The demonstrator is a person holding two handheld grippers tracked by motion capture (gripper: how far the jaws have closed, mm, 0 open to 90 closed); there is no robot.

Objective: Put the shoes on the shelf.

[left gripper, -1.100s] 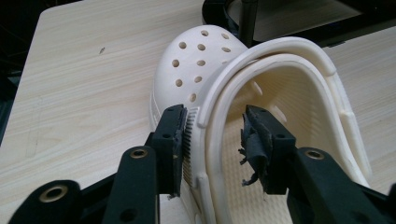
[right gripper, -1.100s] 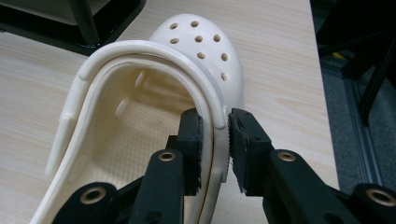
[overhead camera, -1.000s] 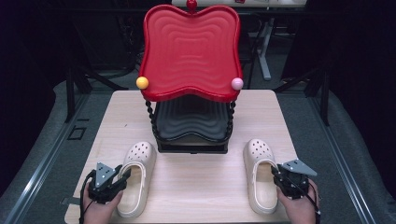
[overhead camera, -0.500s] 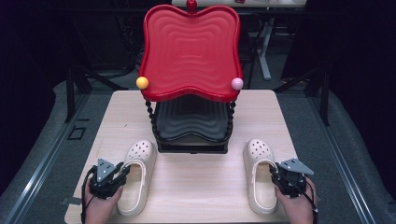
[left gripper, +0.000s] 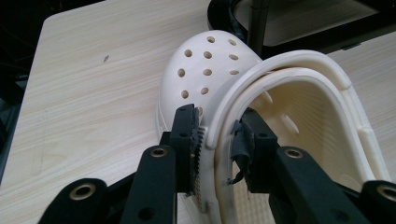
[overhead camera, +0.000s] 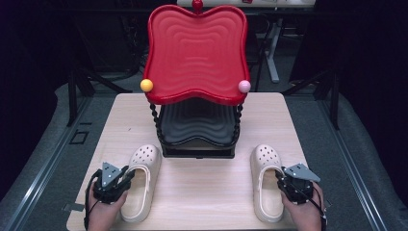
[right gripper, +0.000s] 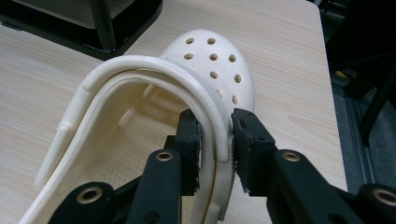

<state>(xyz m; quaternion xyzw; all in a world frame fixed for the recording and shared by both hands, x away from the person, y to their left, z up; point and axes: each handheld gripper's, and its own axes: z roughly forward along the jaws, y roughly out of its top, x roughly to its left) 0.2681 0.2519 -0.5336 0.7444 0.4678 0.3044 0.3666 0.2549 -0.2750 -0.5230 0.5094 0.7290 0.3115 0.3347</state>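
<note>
Two cream clogs lie on the wooden table, toes pointing away from me. My left gripper (overhead camera: 126, 174) sits at the outer side of the left clog (overhead camera: 142, 178). Its jaws have just been closing, and in the left gripper view the left gripper (left gripper: 217, 135) has its pads pressed on the clog (left gripper: 205, 70), with the side wall and folded strap between them. My right gripper (overhead camera: 280, 179) is at the right clog (overhead camera: 267, 185). In the right gripper view the right gripper (right gripper: 215, 128) is shut on the rim and strap of that clog (right gripper: 210, 56).
A two-tier rack stands at the table's middle back, with a wavy red tray (overhead camera: 195, 53) on top and a black tray (overhead camera: 197, 127) beneath it on twisted posts. Yellow (overhead camera: 146, 85) and pink (overhead camera: 244, 86) knobs mark its front corners. Bare table (overhead camera: 202, 192) lies between the clogs.
The left gripper's jaws have narrowed onto the left clog's side wall. Both hands and both clogs stay where they were.
</note>
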